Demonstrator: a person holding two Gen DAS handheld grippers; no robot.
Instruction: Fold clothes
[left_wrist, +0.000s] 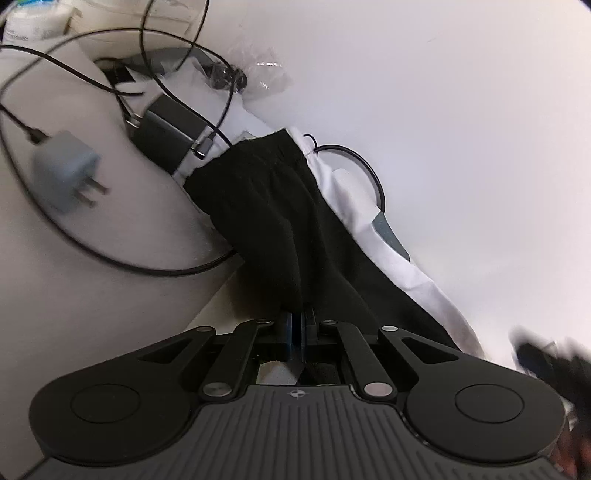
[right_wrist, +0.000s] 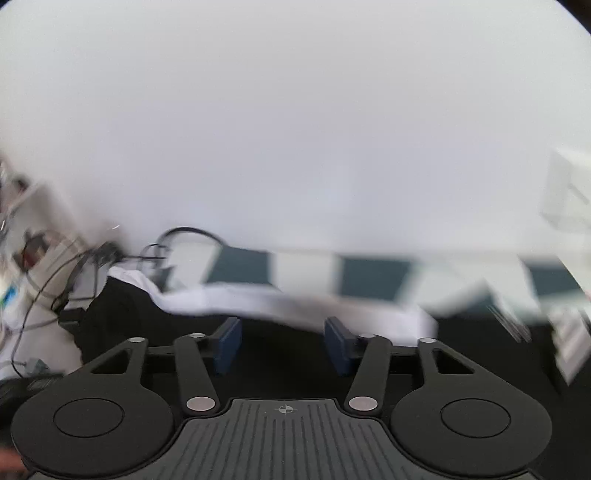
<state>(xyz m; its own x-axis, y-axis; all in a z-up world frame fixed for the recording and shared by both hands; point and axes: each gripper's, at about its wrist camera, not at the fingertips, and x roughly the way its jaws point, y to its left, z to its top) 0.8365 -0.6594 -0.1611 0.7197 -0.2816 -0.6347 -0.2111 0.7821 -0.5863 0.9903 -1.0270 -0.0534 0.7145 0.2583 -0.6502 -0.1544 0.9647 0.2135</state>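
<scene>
A black garment (left_wrist: 295, 221) lies stretched over a white cloth (left_wrist: 406, 266) on the white table (left_wrist: 92, 295). My left gripper (left_wrist: 298, 332) is shut on the garment's near end, and the fabric runs straight out from between its blue pads. In the right wrist view, the same black garment (right_wrist: 122, 314) and white cloth (right_wrist: 258, 299) lie below my right gripper (right_wrist: 284, 343). That gripper is open, its blue pads (right_wrist: 229, 343) stand well apart, and nothing is held between them. This view is motion-blurred.
A grey plug adapter (left_wrist: 66, 170), a black power brick (left_wrist: 166, 129) and looping black cables (left_wrist: 122, 262) lie left of the garment. Crumpled clear plastic (left_wrist: 266, 74) sits by the white wall (left_wrist: 443, 110). A blurred teal-and-white checked surface (right_wrist: 373, 277) lies beyond the cloth.
</scene>
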